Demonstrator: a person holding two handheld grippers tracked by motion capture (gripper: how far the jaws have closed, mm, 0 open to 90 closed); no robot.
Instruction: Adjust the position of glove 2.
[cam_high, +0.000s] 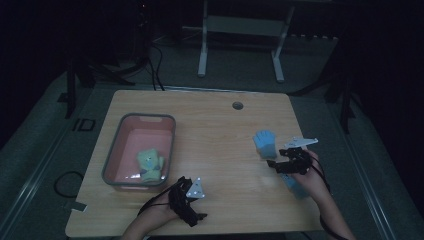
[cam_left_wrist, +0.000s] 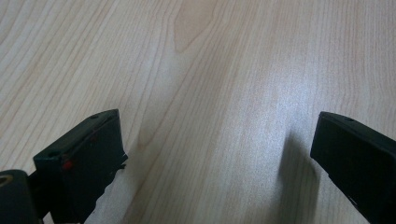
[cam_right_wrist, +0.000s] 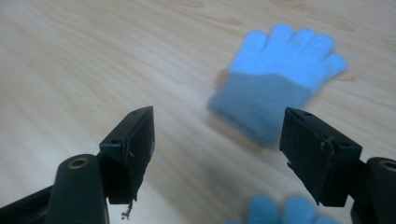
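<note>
The blue glove lies flat on the table just ahead of the right gripper, cuff towards the jaws, fingers pointing away. Those jaws stand spread with nothing between them. A second blue glove lies closer still, beneath the right hand. To take the nearer cuff cleanly, I'd say the gripper should come low and straddle the cuff edge before pinching, so the knit bunches between the pads. The left gripper rests spread over bare wood near the table edge. The high view adds what the gripper views lack: a grey-rimmed pink bin beyond the left gripper, with a green glove inside it.
</note>
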